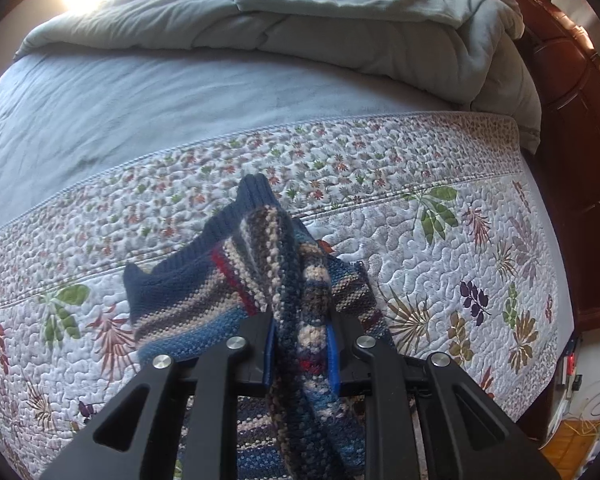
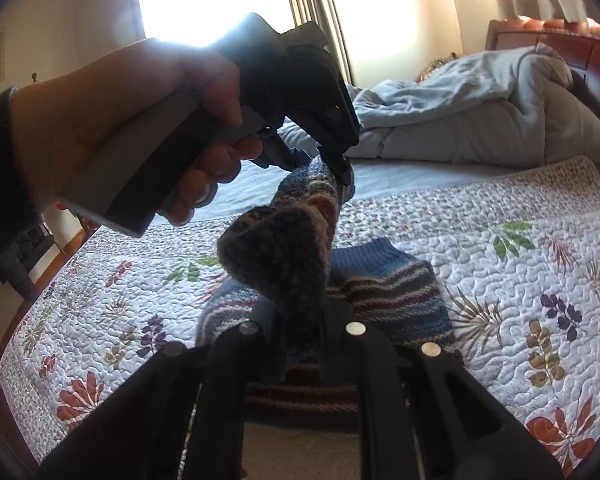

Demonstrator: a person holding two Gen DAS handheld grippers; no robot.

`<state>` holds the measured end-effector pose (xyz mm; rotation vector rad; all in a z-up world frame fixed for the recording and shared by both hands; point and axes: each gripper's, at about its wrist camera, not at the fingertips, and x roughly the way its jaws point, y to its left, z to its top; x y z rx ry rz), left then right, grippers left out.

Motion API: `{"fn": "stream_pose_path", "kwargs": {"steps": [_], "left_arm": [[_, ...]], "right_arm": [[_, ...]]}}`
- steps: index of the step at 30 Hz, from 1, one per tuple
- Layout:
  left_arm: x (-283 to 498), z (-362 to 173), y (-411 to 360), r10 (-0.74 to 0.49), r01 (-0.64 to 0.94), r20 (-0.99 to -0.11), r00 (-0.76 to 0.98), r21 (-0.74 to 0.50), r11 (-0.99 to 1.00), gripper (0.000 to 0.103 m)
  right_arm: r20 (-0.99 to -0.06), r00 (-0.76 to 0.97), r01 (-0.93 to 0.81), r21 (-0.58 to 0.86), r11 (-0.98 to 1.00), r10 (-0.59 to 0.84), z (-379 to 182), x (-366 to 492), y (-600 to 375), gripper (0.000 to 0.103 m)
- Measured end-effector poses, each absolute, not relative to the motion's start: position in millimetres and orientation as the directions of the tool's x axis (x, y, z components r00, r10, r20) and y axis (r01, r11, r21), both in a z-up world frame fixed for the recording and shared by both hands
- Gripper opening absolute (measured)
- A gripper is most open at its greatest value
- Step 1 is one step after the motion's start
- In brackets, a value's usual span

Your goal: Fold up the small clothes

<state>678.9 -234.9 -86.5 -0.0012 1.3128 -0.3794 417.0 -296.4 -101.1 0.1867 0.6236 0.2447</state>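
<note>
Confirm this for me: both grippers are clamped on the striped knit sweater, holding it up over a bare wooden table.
Not a table. Both the left gripper and right gripper are clamped on the striped knit sweater, but it hangs over a bed covered by a floral quilt, as the left wrist view shows.

left gripper (image 1: 302, 344): black linkage arms, shiny round silver pins, blue pads on the fingers (image 1: 269, 350)
handle (image 2: 148, 172): chunky grey grip with a black strip
sleeve (image 2: 0, 184): dark cuff, left edge of the frame
</note>
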Motion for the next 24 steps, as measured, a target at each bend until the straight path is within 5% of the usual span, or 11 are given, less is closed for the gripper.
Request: {"fn": "stream_pose_path", "kwargs": {"steps": [24], "left_arm": [[675.7,-166.8,-288.0,-0.22,0.295,-0.966,0.133,-0.174,0.94,0.02]], "right_arm": [[-0.645,0.686,-0.103,0.372,0.922,0.337,-168.0,424.6,-346.7,0.01]]}}
